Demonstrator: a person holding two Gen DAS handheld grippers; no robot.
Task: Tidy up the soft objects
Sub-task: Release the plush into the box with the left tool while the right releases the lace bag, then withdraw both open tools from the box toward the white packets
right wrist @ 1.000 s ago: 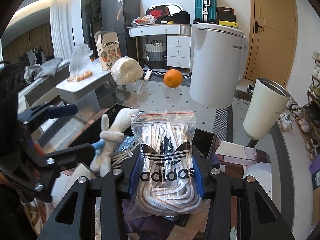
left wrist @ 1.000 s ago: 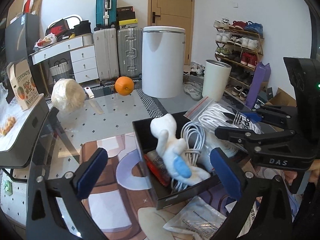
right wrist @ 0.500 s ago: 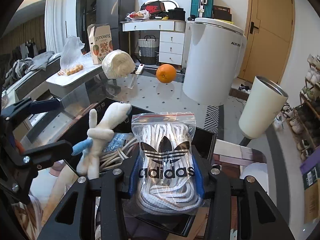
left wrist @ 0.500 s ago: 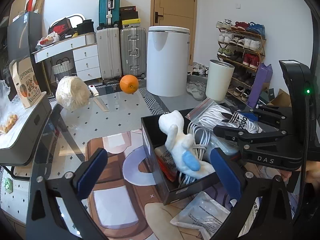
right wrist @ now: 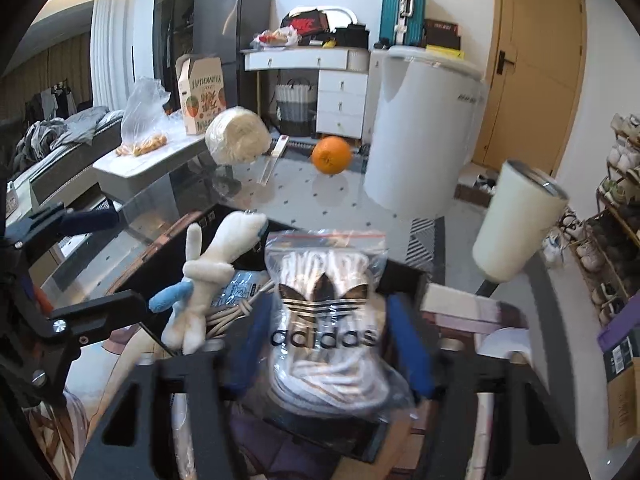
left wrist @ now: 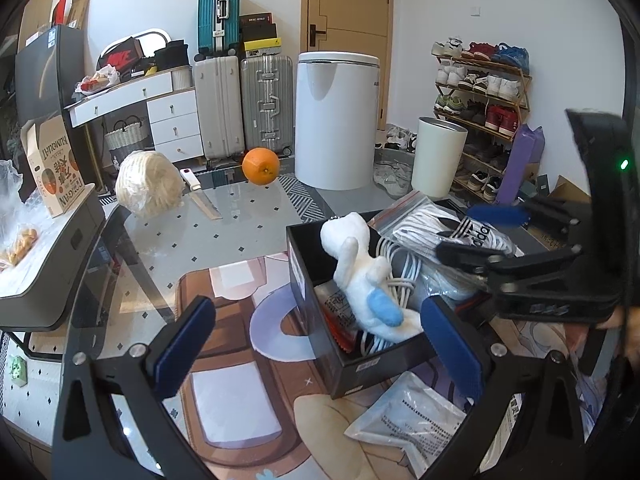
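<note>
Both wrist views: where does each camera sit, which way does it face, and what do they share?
Left wrist: on the left gripper, angled down over the glass table at the black box; jaws open and empty; right gripper at the right edge.
Right wrist: on the right gripper, facing the zip bag of laces; jaws just opened, bag between them; left gripper at the left.
Shared: plush toy, box, orange, bag.

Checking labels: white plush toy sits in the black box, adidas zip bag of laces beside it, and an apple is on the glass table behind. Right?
One error: the fruit on the glass table is an orange, not an apple, as the left wrist view shows. The white plush toy does sit in the black box, with the adidas zip bag beside it.
</note>
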